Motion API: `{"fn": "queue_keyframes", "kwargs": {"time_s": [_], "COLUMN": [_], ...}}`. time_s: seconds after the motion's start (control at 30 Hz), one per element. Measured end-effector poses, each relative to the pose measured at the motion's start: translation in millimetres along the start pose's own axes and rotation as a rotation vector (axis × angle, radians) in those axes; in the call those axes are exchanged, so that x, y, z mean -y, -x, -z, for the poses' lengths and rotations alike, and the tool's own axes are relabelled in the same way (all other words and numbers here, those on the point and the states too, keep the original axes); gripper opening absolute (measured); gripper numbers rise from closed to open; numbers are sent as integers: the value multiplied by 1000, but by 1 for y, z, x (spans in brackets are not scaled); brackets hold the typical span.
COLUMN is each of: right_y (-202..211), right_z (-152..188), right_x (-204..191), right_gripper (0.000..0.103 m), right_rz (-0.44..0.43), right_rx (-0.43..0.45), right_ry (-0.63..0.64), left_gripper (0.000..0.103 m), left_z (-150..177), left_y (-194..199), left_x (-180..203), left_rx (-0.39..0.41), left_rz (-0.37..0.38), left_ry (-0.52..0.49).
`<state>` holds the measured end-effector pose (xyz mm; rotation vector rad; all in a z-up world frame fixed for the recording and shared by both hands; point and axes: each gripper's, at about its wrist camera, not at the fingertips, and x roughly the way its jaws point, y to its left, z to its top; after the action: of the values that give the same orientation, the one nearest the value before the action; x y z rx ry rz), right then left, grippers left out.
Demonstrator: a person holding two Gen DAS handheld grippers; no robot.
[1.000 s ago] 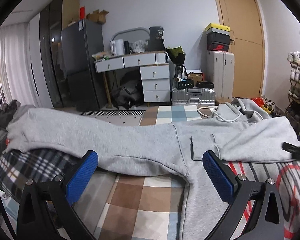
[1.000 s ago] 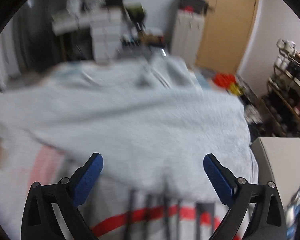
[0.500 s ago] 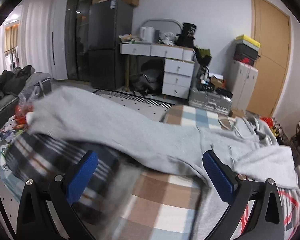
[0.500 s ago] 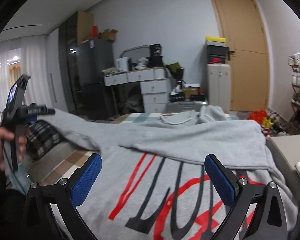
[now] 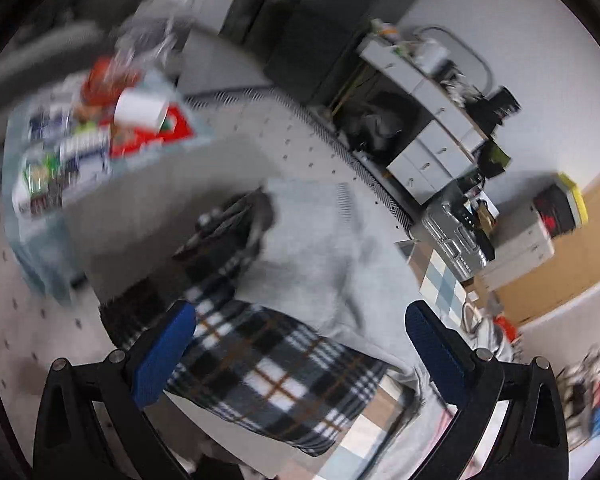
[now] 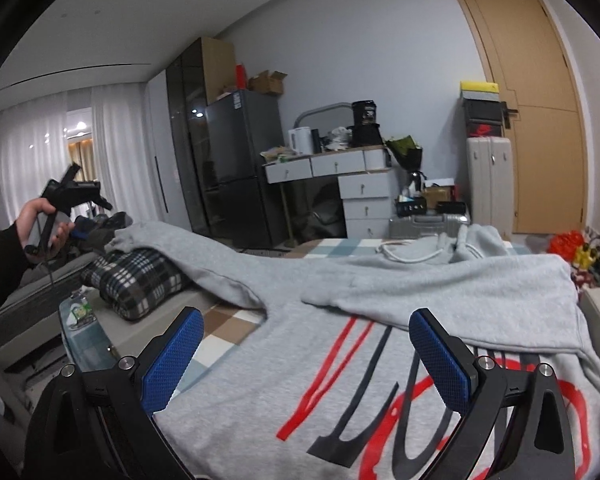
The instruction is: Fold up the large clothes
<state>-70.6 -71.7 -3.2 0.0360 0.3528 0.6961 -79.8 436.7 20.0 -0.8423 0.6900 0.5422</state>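
Observation:
A large grey hoodie (image 6: 380, 360) with a red and black print lies spread on the checked bed. Its right sleeve (image 6: 460, 292) is folded across the chest; its left sleeve (image 6: 188, 248) stretches out over a plaid cushion (image 6: 140, 280). My right gripper (image 6: 300, 356) is open and empty, low over the hoodie's body. My left gripper (image 5: 296, 344) is open and empty, tilted, above the sleeve end (image 5: 320, 248) and the plaid cushion (image 5: 268, 368). It also shows in the right wrist view (image 6: 76, 192), held up at the far left.
A small glass table (image 5: 60, 152) with clutter stands left of the bed. A fridge (image 6: 236, 164), a white desk with drawers (image 6: 340, 176), suitcases (image 6: 488, 184) and a wooden door (image 6: 540, 112) line the far wall. The checked bedcover (image 6: 224, 328) shows beside the hoodie.
My left gripper has swung left and tilted, now looking down on the sleeve end and cushion. My right gripper has lifted slightly and steadied over the hoodie's body.

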Motion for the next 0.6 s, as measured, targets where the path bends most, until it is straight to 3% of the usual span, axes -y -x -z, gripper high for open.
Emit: {"fn": "queue_keyframes", "kwargs": {"time_s": [0.2,0.6], "right_y": [4,-4], "right_z": [2,5], "right_x": [-3,-4], "right_gripper": [103,103], "right_rz": [-26,-21], "right_rx": [1,-38], "right_ry": [-5,3], "left_gripper": [102,102], "left_z": [10,-10], "left_y": [-32,-45], "left_x": [-25,-28], "left_rx": [-54,-133], "left_rz": [89,198], "left_ry": [95,108]}}
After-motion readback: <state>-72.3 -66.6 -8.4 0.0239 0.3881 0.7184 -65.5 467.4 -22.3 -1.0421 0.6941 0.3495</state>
